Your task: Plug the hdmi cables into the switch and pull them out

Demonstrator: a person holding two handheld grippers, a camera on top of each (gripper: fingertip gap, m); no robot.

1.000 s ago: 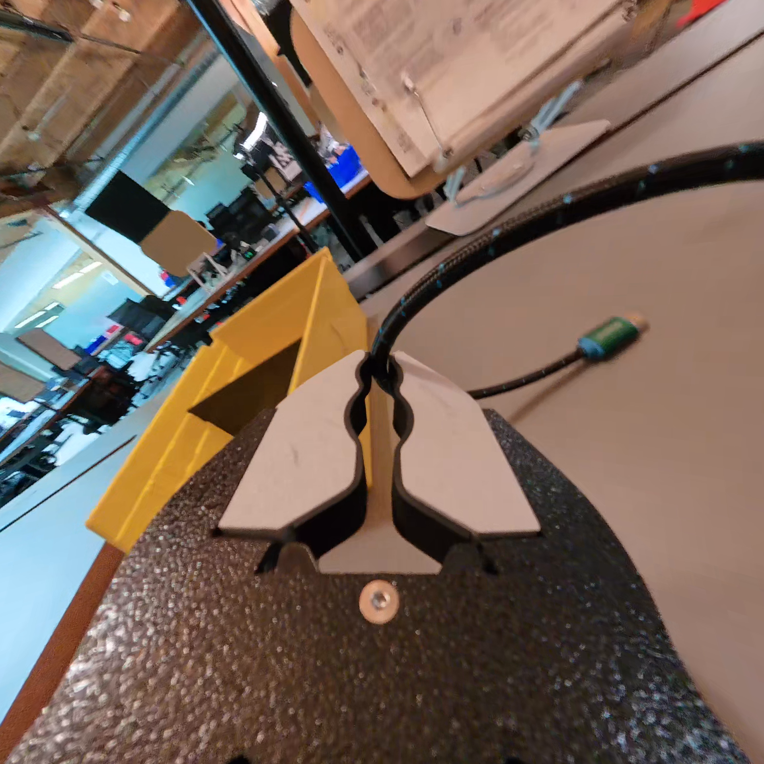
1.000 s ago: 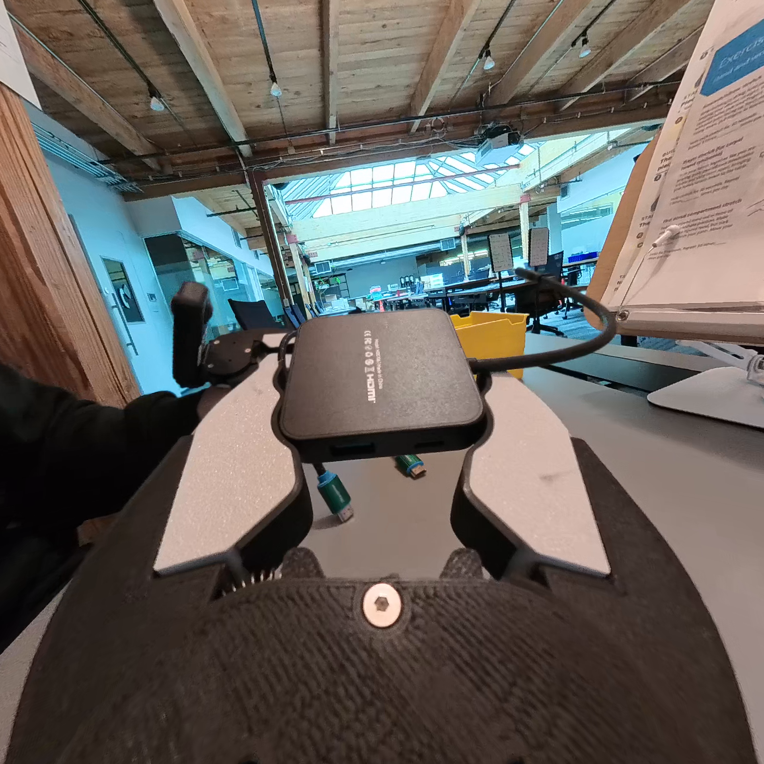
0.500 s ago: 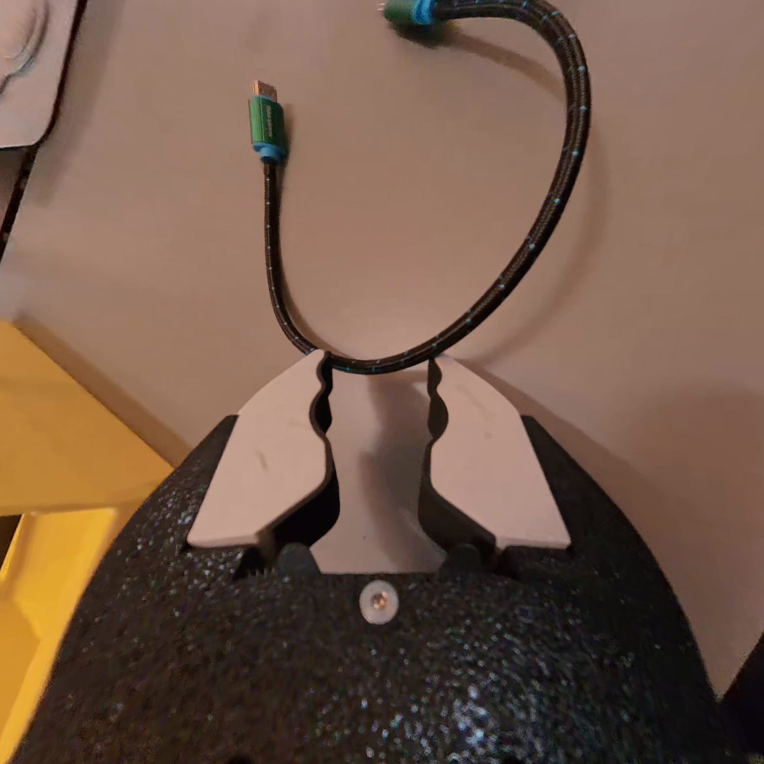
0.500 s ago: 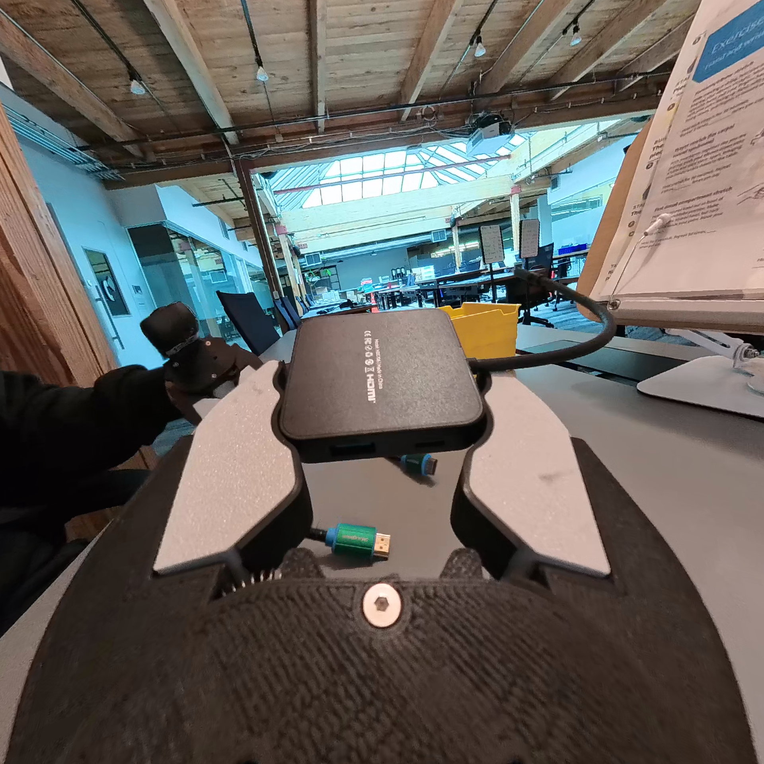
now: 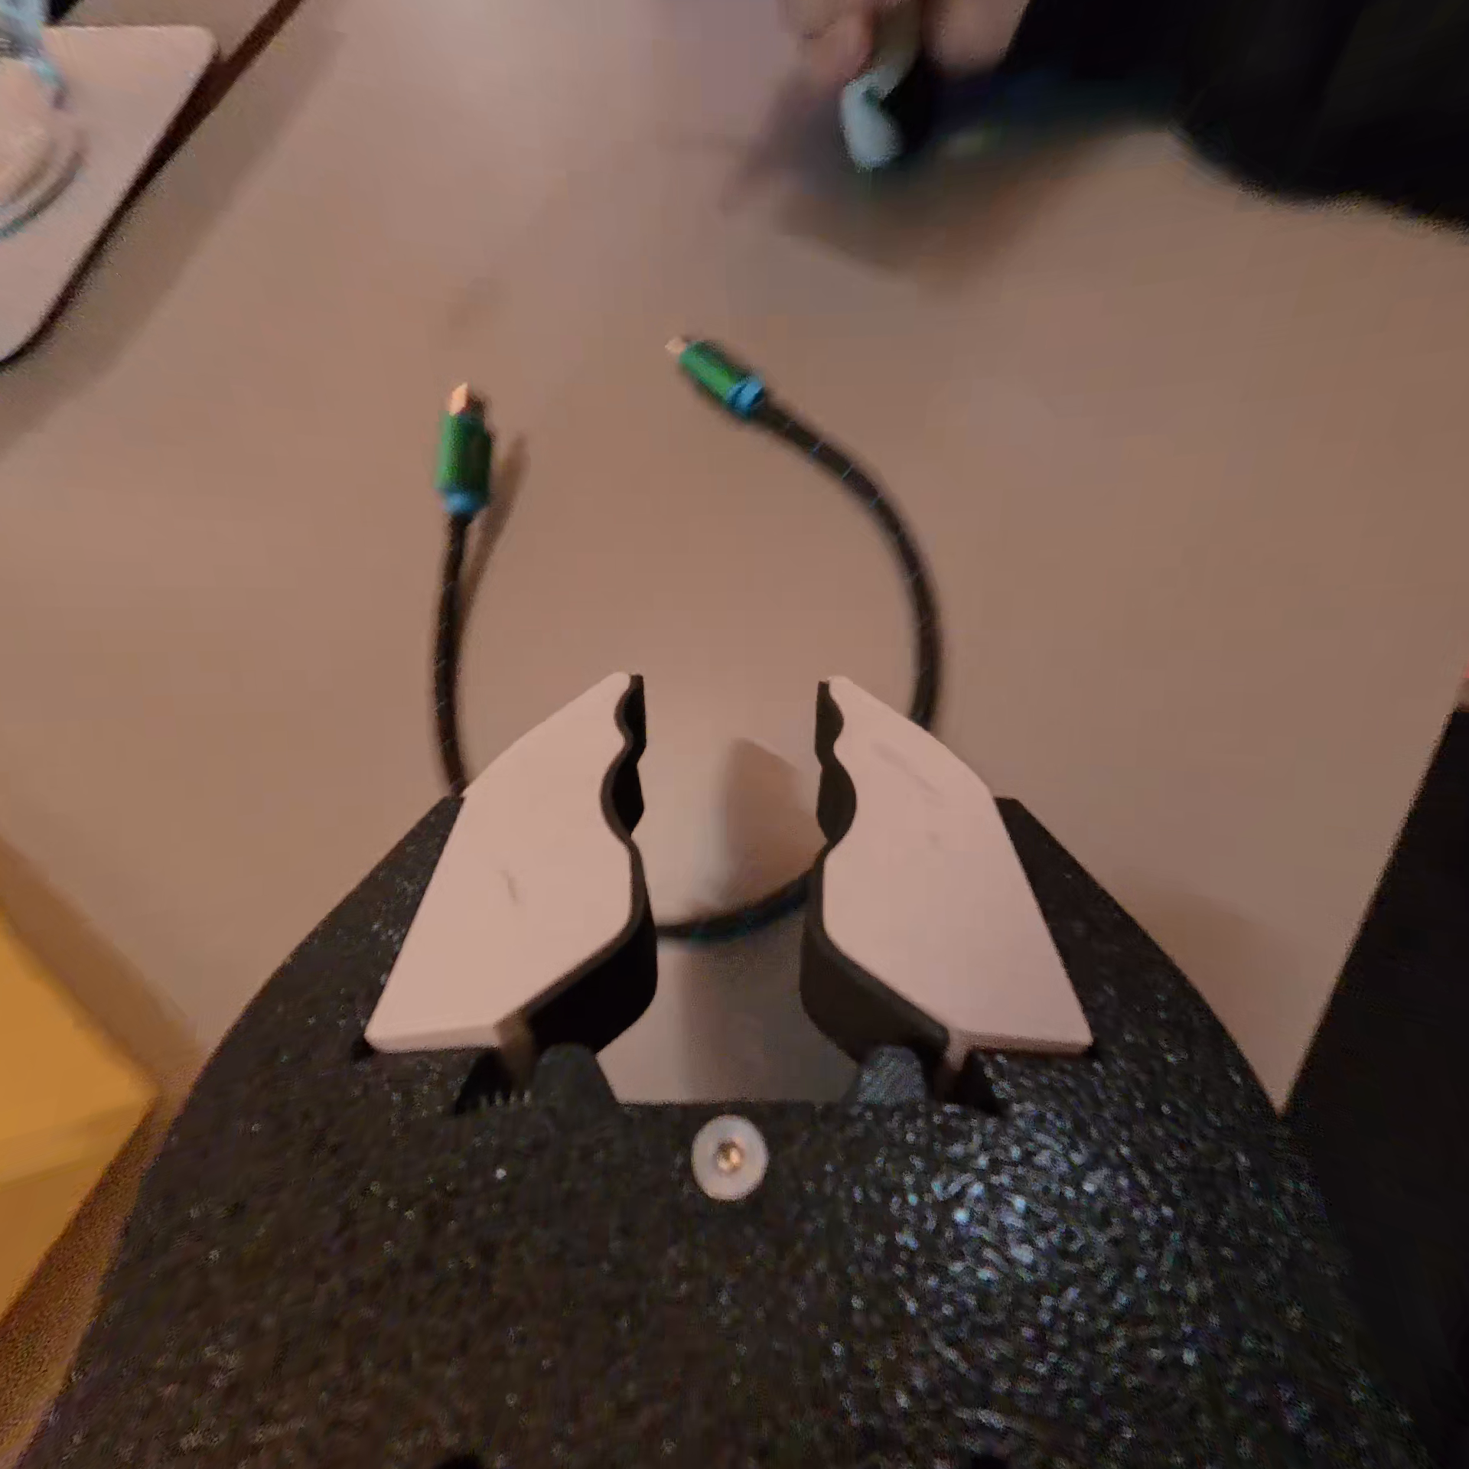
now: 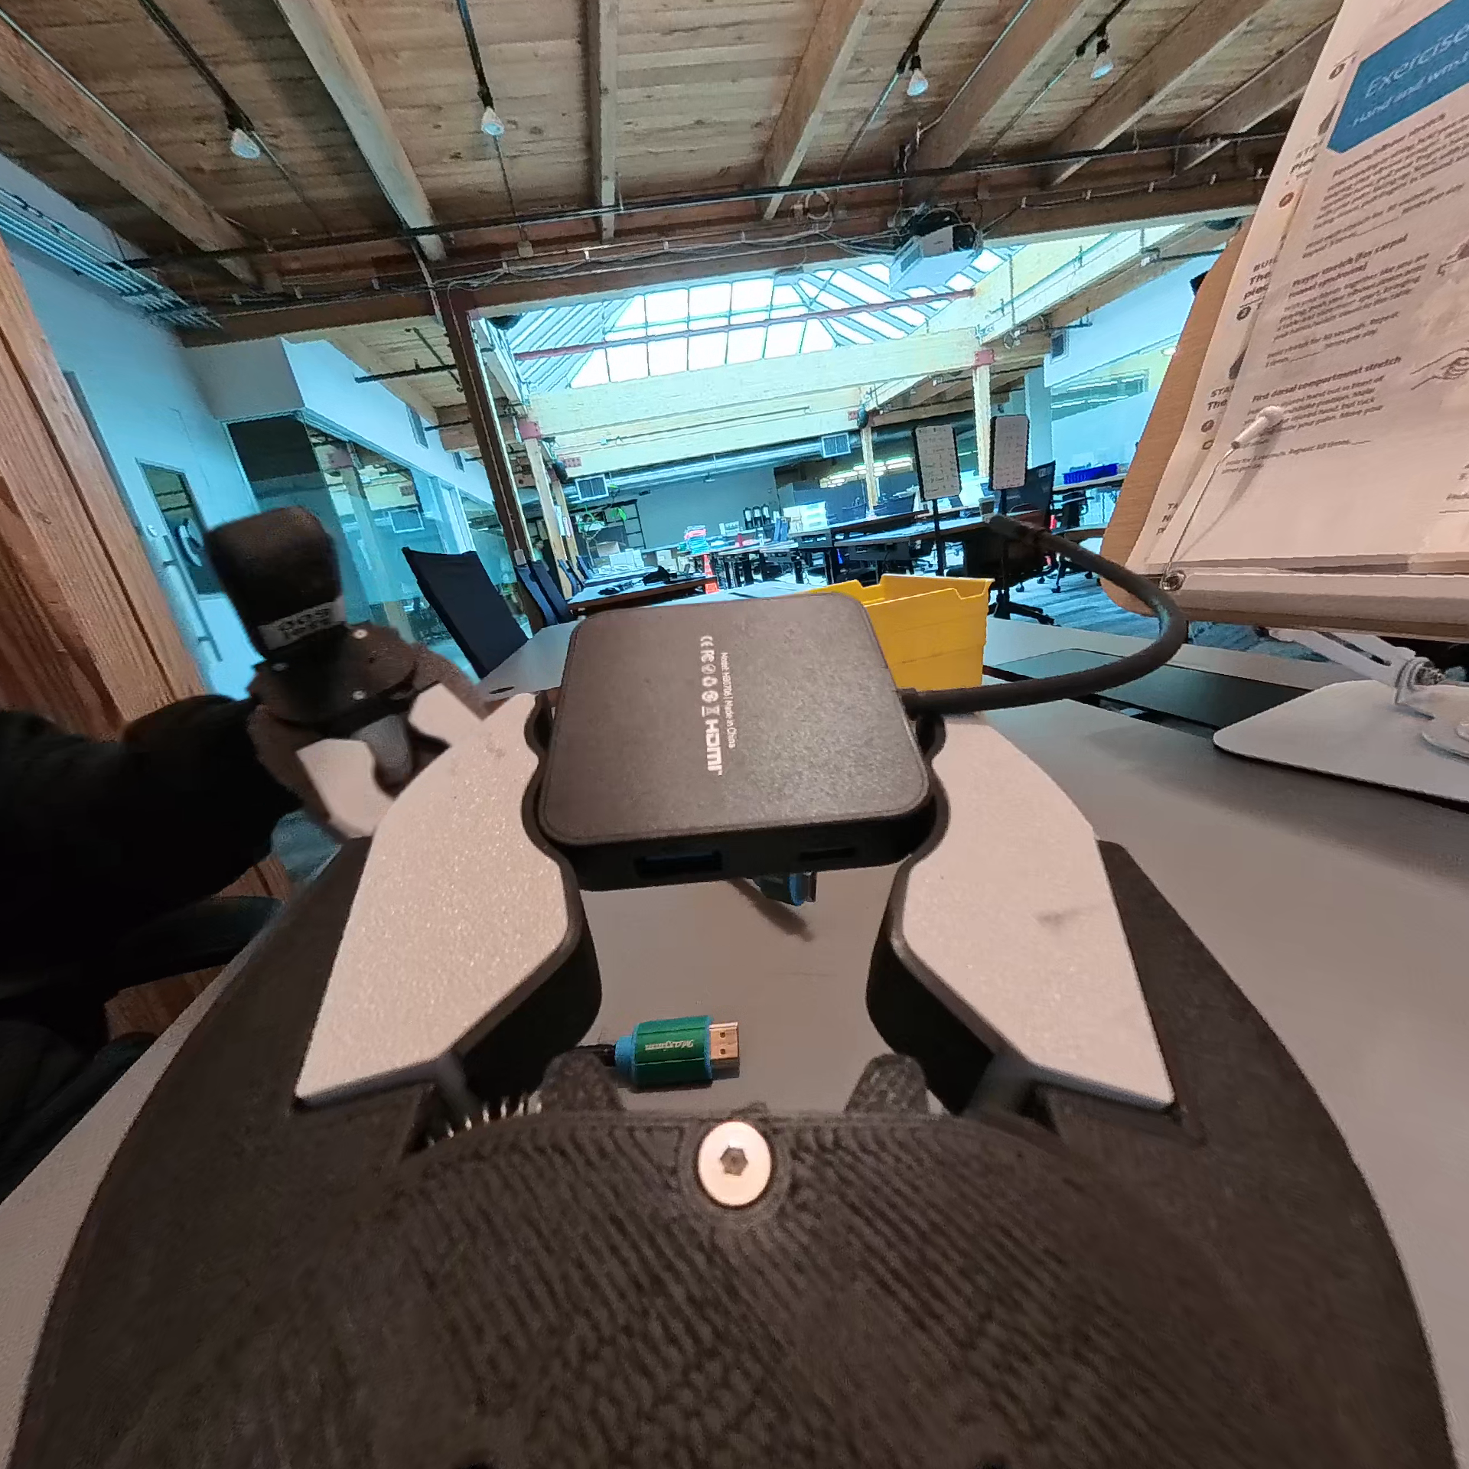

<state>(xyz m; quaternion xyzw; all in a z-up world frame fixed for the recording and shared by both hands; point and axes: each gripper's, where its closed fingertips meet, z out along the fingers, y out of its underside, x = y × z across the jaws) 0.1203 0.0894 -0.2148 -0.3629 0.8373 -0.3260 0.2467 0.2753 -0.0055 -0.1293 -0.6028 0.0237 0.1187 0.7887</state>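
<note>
1. While the right tool point(image 6: 735, 803) clenches the black switch point(image 6: 735, 715) by its two sides and holds it flat above the grey desk point(image 6: 1272, 914), the switch's near edge shows two ports, both with nothing in them.
2. The left tool point(image 5: 727, 715) is released, its fingers spread apart and holding nothing; it hangs over the desk and looks down on the braided HDMI cable point(image 5: 914, 588).
3. That cable lies in a loose U on the desk, its bend passing under the tool's fingers, with both green plugs free: one at far left point(image 5: 461, 461), the other at far right point(image 5: 719, 374).
4. In the right wrist view one green plug point(image 6: 684, 1049) lies on the desk just below the tool, pointing right, well short of the ports.
5. A yellow bin point(image 6: 930, 620) and a document stand point(image 6: 1351, 731) sit farther off, not involved.
6. Judging by this, no plug is seated now; whether a plug-and-pull round has been finished cannot be told. Left to do, as it appears: grip a plug by its green body, line it up with a port, push in, then draw out.
</note>
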